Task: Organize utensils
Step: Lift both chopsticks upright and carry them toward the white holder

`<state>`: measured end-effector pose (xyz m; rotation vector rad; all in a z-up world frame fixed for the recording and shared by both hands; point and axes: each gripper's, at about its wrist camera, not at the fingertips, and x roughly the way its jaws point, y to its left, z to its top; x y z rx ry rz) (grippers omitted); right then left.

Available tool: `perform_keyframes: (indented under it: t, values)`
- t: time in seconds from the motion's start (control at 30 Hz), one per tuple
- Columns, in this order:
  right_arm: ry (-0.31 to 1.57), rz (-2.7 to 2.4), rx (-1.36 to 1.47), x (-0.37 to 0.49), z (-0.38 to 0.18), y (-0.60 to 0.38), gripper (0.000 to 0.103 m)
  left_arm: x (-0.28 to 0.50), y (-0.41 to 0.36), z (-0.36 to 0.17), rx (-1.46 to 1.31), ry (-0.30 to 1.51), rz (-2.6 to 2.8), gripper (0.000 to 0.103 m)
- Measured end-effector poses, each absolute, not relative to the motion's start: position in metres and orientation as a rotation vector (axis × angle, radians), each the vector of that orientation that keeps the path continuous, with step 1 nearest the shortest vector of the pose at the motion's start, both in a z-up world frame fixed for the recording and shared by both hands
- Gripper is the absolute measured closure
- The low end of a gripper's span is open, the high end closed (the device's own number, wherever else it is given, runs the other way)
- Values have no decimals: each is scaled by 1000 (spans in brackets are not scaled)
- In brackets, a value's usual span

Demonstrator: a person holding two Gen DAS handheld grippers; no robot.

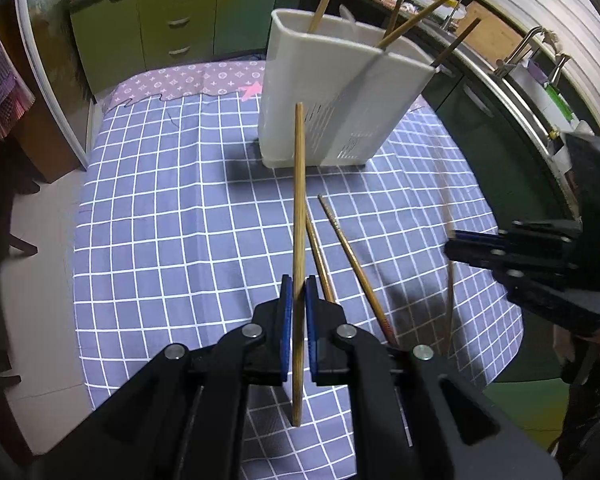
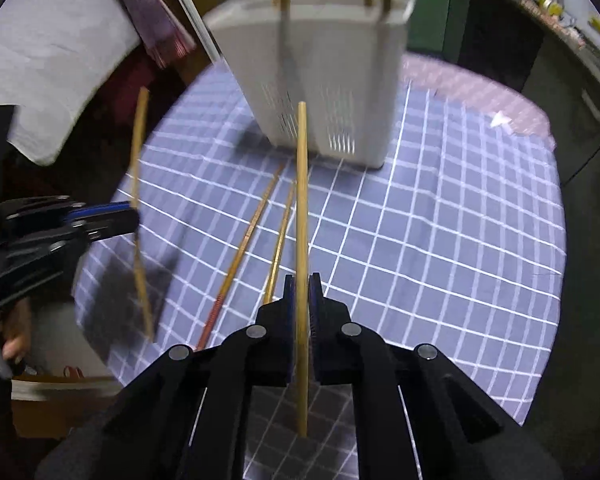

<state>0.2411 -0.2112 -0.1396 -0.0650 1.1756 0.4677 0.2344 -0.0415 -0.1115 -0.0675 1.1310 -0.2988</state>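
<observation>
My left gripper (image 1: 299, 286) is shut on a wooden chopstick (image 1: 299, 208) held upright above the table. My right gripper (image 2: 302, 284) is shut on another wooden chopstick (image 2: 302, 200), also upright. A white slotted utensil holder (image 1: 332, 92) stands at the far side of the table with several chopsticks in it; it also shows in the right wrist view (image 2: 320, 68). Two chopsticks (image 1: 352, 260) lie on the checked cloth between the grippers and the holder, also seen in the right wrist view (image 2: 256, 228). The right gripper shows at the right edge of the left wrist view (image 1: 456, 246), and the left gripper shows at the left edge of the right wrist view (image 2: 132, 216).
The table (image 1: 160, 220) wears a blue checked cloth with a pink patterned strip at the far edge. Green cabinets (image 1: 172, 20) stand behind. A counter with a sink and taps (image 1: 528, 64) runs along the right. A white cloth (image 2: 48, 64) hangs at the left.
</observation>
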Motion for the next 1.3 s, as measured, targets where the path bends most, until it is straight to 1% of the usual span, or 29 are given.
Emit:
perform_keyframes:
  t: [0.13, 0.3, 0.73, 1.3]
  values:
    - [1077, 480, -32, 212, -111, -232, 96, 220, -40, -101, -44, 1077, -298, 96]
    - [1021, 483, -21, 185, -99, -251, 96, 205, -37, -90, -48, 1042, -315, 96]
    - [996, 479, 3, 176, -96, -265, 96, 190, -35, -75, -31, 1005, -324, 96]
    - [967, 487, 3, 182, -81, -265, 96, 196, -42, -65, -13, 979, -341, 96]
